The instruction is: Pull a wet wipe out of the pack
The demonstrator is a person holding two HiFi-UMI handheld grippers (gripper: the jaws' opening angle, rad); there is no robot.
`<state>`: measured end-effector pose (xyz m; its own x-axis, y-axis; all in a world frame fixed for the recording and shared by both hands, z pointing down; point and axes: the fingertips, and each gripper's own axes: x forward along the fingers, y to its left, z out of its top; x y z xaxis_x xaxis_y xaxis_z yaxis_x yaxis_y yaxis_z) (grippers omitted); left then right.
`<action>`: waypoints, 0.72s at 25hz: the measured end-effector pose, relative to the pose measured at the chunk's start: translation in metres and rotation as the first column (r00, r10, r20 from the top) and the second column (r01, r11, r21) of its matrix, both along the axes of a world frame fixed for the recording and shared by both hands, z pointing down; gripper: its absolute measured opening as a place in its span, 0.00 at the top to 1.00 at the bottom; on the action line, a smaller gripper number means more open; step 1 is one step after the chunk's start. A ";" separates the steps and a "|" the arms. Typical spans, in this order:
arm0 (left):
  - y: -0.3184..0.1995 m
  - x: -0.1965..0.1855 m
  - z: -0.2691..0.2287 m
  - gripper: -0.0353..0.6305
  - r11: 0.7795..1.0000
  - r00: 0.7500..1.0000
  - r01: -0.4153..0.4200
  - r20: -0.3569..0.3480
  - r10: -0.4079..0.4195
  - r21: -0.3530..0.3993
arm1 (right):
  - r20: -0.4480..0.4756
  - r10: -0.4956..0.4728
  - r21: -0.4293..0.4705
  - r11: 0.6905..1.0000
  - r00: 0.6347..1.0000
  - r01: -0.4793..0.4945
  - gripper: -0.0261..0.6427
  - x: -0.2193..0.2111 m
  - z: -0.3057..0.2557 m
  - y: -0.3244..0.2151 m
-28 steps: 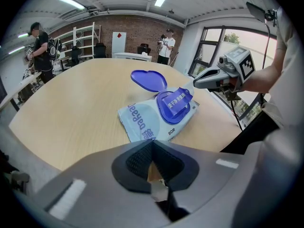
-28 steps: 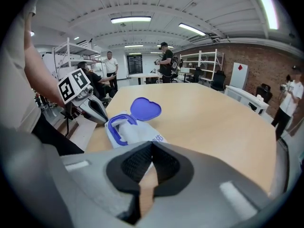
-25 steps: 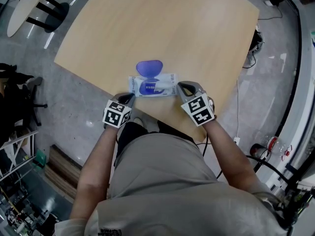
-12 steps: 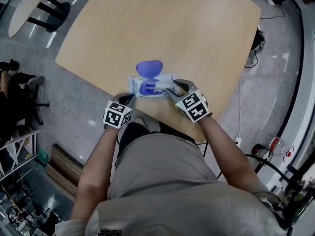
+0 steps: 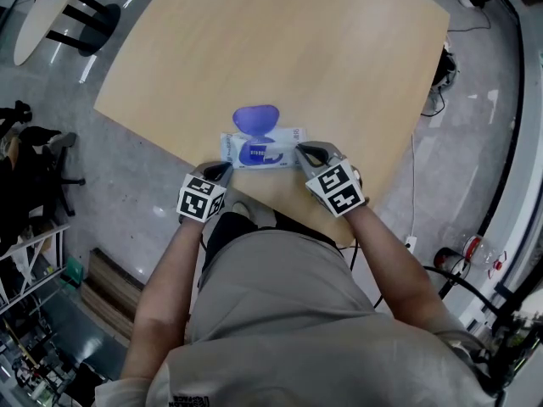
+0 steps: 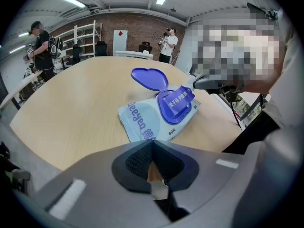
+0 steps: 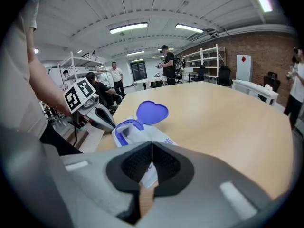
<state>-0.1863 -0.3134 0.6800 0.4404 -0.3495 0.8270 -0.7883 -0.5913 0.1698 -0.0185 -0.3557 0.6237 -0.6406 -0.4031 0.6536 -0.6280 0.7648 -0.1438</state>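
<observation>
Pale wood table (image 5: 339,58) lay under me, with the pack (image 5: 231,147) close to its near edge, and I had both tools parked there. My right gripper (image 5: 301,151) had changed most. A second earlier its jaws were pressed together off the pack's right end. Half a second earlier they stood wide and reached in over the opening. Now they were pressed together again and drawn back to that right end.

In the right gripper view the jaws met flush, and I could make out no wipe caught between them. The white below them looked to me like the pack's own end. So I judged that the snatch had most likely come away empty, or with too little to see, and that the pull was not yet done.

My left gripper (image 5: 227,168) had not shifted. Its jaws were pressed together too, on nothing, at the near edge just beside the pack's near left corner. I could not tell whether it touched.

The pack lay flat where it had been, long side along the near edge. Its lid (image 5: 257,117) was flipped open toward the table's middle, leaving the opening exposed. With nothing clearly pinning the pack, I reckoned another try risked lifting it whole.
</observation>
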 end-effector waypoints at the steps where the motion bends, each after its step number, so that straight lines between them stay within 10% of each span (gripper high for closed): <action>1: 0.000 0.000 0.000 0.94 1.000 1.000 -0.002 -0.001 0.002 0.000 | -0.003 0.007 0.006 1.000 1.000 -0.007 0.95 0.002 -0.002 0.000; 18: -0.002 0.007 0.001 0.94 1.000 1.000 -0.004 -0.013 0.004 -0.003 | -0.042 0.161 0.094 0.983 0.986 -0.156 0.96 0.051 -0.029 -0.025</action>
<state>-0.1798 -0.3155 0.6810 0.4521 -0.3453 0.8224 -0.7838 -0.5939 0.1816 0.0321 -0.3807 0.5948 -0.5319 -0.5558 0.6389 -0.7469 0.6634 -0.0446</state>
